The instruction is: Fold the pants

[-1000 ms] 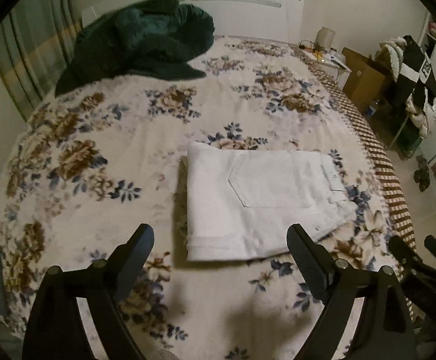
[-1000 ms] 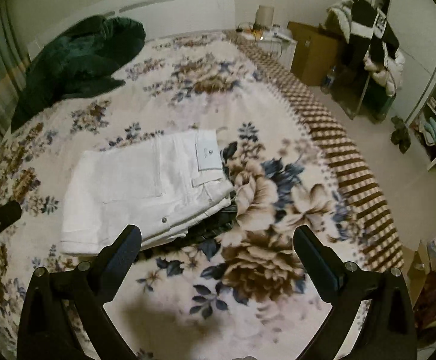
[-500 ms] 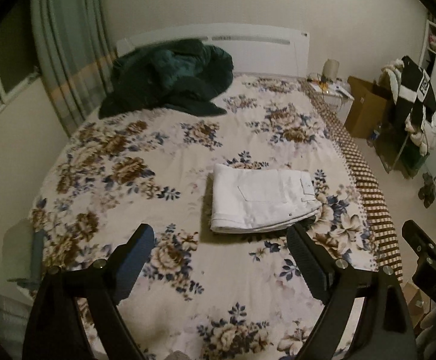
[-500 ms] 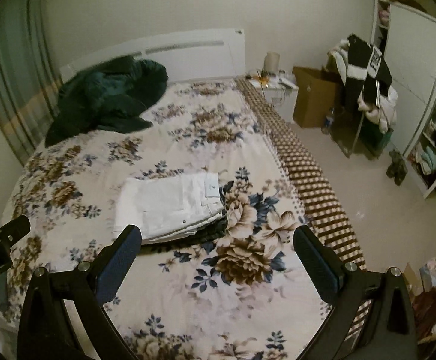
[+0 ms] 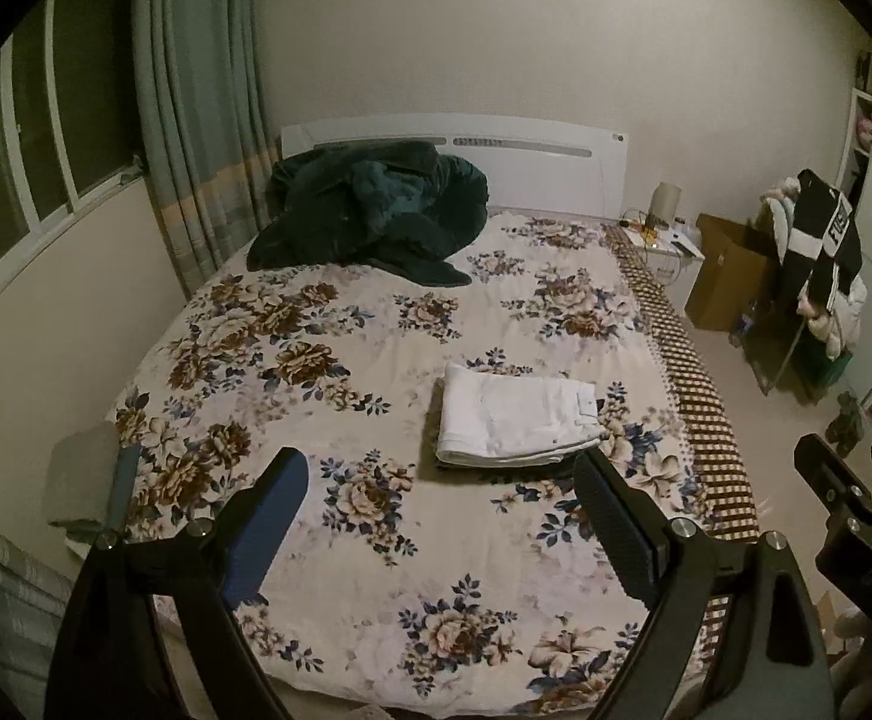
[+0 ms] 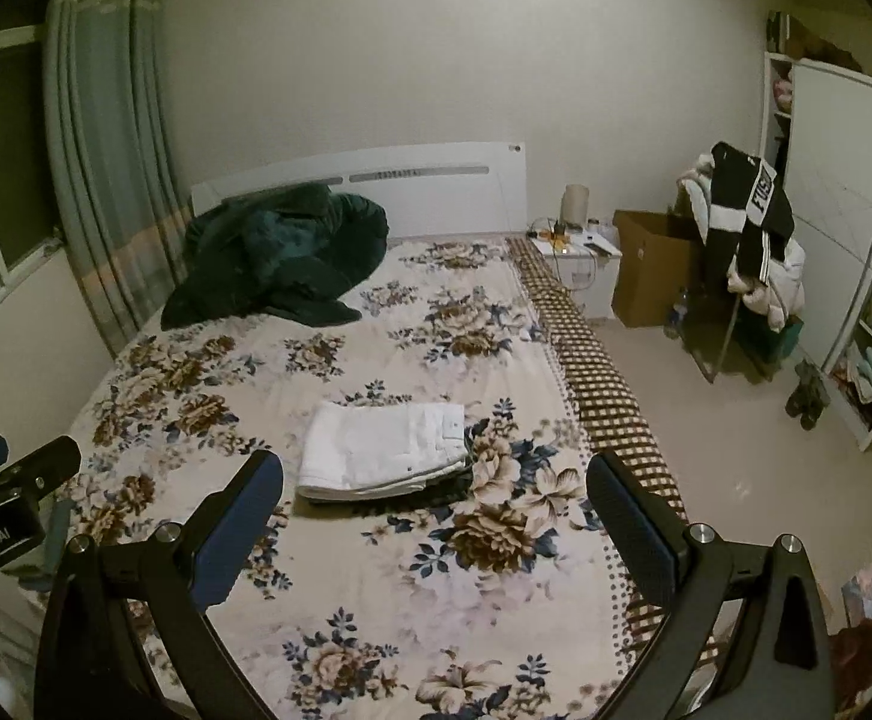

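Illumination: dim, warm indoor light; source outside both views.
Window (image 5: 45, 138): dark.
Shadows: soft band beneath the folded pants (image 5: 517, 417), on the side facing the jaws.
Distortion: strong fisheye; curtain (image 6: 105, 180) and walls bow beyond the jaws; black vignette at corners.
Sharpness: soft, grainy; floral bedspread (image 6: 375, 570) slightly smeared.
Glare: small highlights on jaw screws.

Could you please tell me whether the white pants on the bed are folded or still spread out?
Folded: the white pants lie as a compact layered rectangle on the bed.

Both grippers (image 5: 442, 516) farther from pants (image 5: 517, 423)
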{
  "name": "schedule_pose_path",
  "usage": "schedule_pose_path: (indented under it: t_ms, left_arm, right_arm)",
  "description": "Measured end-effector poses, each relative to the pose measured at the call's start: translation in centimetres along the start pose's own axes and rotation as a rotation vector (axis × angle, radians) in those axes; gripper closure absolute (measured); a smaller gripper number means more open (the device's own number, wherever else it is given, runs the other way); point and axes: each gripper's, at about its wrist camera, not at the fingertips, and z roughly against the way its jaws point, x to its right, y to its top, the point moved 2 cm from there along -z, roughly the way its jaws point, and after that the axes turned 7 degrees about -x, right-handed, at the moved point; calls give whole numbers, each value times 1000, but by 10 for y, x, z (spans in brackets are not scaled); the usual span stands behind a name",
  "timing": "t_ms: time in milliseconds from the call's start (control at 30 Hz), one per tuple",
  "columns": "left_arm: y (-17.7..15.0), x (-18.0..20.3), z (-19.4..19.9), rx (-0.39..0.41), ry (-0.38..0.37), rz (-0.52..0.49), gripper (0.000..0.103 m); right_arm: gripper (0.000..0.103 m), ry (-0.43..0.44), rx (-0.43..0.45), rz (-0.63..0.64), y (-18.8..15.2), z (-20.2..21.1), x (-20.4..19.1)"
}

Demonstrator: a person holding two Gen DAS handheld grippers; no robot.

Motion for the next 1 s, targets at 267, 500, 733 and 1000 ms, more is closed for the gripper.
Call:
schedule_pose_path:
  t_ms: [267,500,733,1000]
  left_arm:
    - [-12,-2,23,7,-8,0,0]
    - [-18,-6,31,7,1,1,0]
    - [-18,-5,38,18,15,-9,0]
    - [-19,-5,42,23,23,-13,0]
  right_arm:
    - [0,19,3,22,1,54,-9]
    - [0,8,-14,31,1,54,-11]
    - [0,13,-25,35,1,48,-9]
    - [0,28,-14,49,-1,51,-14]
